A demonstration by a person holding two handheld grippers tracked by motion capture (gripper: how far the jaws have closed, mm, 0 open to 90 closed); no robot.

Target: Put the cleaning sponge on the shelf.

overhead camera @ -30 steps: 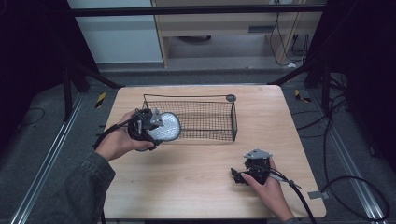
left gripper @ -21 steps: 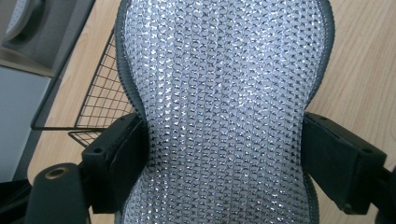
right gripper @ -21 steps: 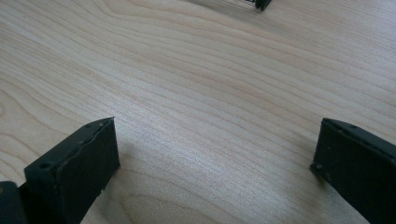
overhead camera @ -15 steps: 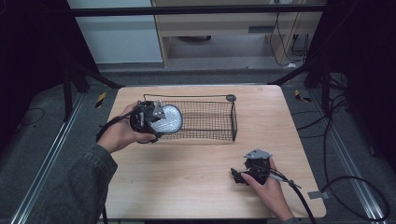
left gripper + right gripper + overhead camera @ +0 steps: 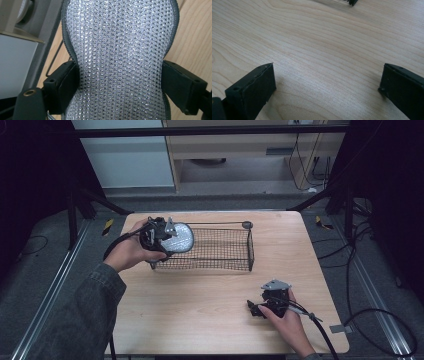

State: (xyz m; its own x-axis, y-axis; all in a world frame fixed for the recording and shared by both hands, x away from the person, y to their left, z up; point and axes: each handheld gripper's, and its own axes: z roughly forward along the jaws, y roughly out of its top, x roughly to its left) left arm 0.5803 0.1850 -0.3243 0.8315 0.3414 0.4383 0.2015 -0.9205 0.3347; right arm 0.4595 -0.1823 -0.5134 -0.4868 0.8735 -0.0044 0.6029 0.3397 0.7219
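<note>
A silver, glittering mesh-covered pad (image 5: 178, 238) with a dark rim is pinched at its waist by my left gripper (image 5: 162, 236), held above the left end of the black wire basket (image 5: 220, 249). In the left gripper view the pad (image 5: 120, 57) bulges above both black jaws, which press into its sides. My right gripper (image 5: 257, 309) rests low on the table near the front right, held by a hand. In the right gripper view its jaws stand wide apart over bare wood, gripper (image 5: 327, 85) open with nothing between them.
The wooden table (image 5: 200, 310) has free surface in front of the basket. A small dark knob (image 5: 246, 224) sits on the basket's far right corner. Cables trail from both grippers. Dark frame posts and a cabinet stand beyond the table.
My left hand has carried the silver pad up and to the right, from beside the basket's left end to over its left rim. The right hand has stayed put.
</note>
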